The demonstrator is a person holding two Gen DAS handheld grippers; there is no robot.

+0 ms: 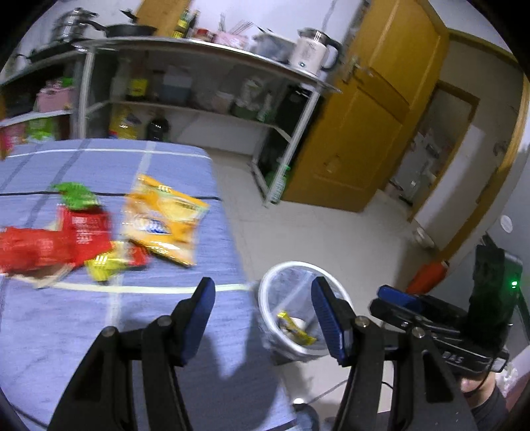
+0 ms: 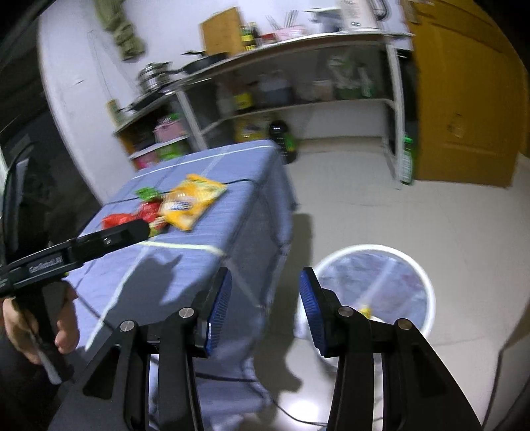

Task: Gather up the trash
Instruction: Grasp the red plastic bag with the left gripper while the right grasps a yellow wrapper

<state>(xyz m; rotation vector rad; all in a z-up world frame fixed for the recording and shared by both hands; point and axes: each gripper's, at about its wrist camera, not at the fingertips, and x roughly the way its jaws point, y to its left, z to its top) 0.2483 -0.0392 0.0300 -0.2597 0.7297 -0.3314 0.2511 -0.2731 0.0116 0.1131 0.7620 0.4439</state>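
We see the crinkled yellow foil snack packet (image 1: 164, 218) lying flat on the blue striped tabletop (image 1: 99, 318), touching the red wrappers (image 1: 56, 242) beside it. It looks light, soft and slippery, so we would pinch a free edge. Both the left hand-held gripper (image 1: 263, 313) and the right hand-held gripper (image 2: 265, 301) are released and empty, near the white round bin (image 2: 427, 291) on the floor.

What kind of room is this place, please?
Probably a home kitchen: a metal shelf rack carries a frying pan, a stack of pots and an electric kettle, with bottles stored underneath.
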